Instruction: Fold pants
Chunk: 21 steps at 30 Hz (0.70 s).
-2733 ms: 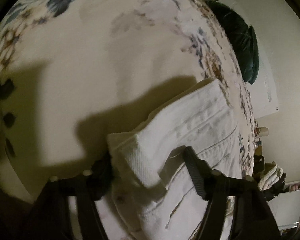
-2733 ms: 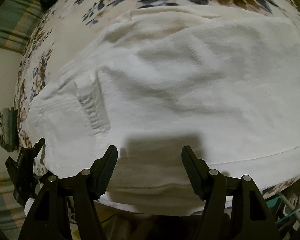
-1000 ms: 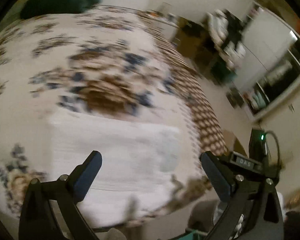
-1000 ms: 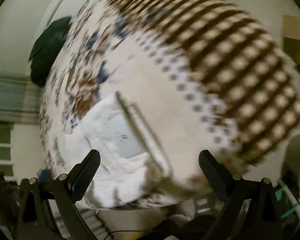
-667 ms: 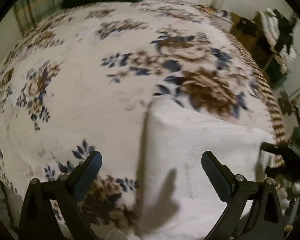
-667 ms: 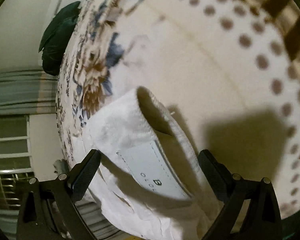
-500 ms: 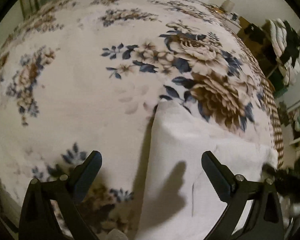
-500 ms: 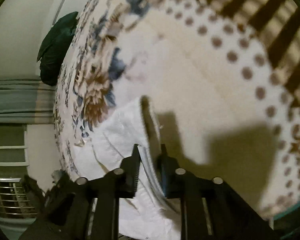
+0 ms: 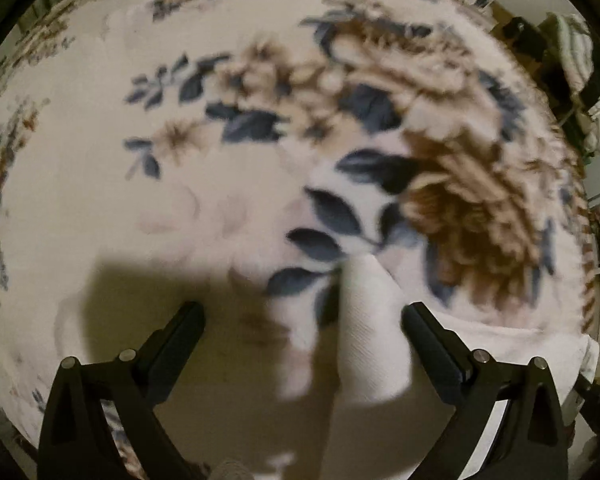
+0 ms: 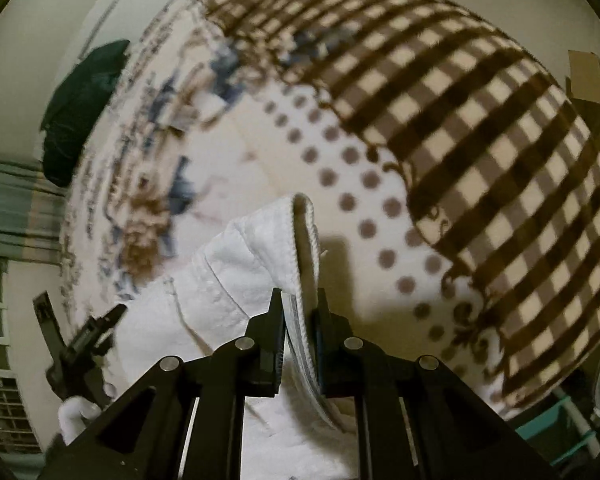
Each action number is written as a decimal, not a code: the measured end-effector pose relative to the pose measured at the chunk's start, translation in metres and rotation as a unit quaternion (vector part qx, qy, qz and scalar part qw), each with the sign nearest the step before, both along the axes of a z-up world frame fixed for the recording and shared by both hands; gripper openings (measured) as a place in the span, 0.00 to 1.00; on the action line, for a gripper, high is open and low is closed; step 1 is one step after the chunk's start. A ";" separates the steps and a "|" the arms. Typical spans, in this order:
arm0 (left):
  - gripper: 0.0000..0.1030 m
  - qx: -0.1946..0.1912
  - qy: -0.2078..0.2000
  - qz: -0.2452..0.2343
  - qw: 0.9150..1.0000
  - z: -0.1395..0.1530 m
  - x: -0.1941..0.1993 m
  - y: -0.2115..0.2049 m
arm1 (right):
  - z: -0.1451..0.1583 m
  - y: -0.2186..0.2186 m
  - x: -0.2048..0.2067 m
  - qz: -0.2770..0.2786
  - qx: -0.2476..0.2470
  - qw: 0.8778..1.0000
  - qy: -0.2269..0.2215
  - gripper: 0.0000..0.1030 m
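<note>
White pants [image 10: 236, 280] edge upright in right claw [image 10: 298, 312].

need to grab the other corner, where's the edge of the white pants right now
In the right wrist view the white pants lie on the floral blanket, their hemmed edge pinched in the right gripper. In the left wrist view a corner sits between the open left gripper fingers.

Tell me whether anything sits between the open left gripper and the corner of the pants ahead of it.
Nothing visible does. The left gripper is open, and the corner of the white pants already lies between its fingers on the floral blanket. The right gripper is shut on the pants' edge.
</note>
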<state>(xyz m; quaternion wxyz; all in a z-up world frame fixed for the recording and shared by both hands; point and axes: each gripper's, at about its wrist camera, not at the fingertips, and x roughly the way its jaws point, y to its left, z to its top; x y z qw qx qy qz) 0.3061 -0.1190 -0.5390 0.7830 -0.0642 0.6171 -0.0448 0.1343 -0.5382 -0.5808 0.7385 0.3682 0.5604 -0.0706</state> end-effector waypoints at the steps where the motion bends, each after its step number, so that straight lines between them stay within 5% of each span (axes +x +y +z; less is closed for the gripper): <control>1: 1.00 -0.008 0.008 0.008 1.000 -0.004 0.003 0.003 | -0.008 -0.001 0.002 0.003 -0.003 1.000 0.009 0.17; 5: 1.00 -0.024 -0.002 0.014 1.000 0.015 -0.003 0.010 | -0.029 -0.015 0.007 -0.017 0.055 0.997 0.043 0.42; 9: 1.00 -0.072 -0.023 0.030 0.997 0.039 -0.019 0.023 | -0.011 -0.027 -0.002 -0.009 0.054 0.998 0.023 0.72; 13: 0.91 -0.118 0.002 0.038 0.992 0.023 -0.017 0.023 | -0.016 -0.029 -0.012 0.004 0.080 0.997 0.024 0.72; 15: 0.19 -0.131 -0.003 0.027 0.991 0.013 -0.015 0.017 | -0.023 -0.025 -0.017 0.008 0.084 0.996 0.036 0.72; 16: 0.19 -0.137 -0.001 0.018 0.990 0.011 -0.013 0.012 | -0.030 -0.024 -0.018 0.010 0.090 0.995 0.037 0.71; 18: 0.18 -0.119 -0.025 0.007 0.993 0.016 -0.016 0.008 | -0.030 -0.019 -0.023 0.013 0.077 0.997 0.002 0.34; 21: 0.19 -0.124 -0.022 0.013 0.992 0.011 -0.014 0.013 | -0.031 -0.005 -0.018 0.036 0.034 0.999 0.003 0.20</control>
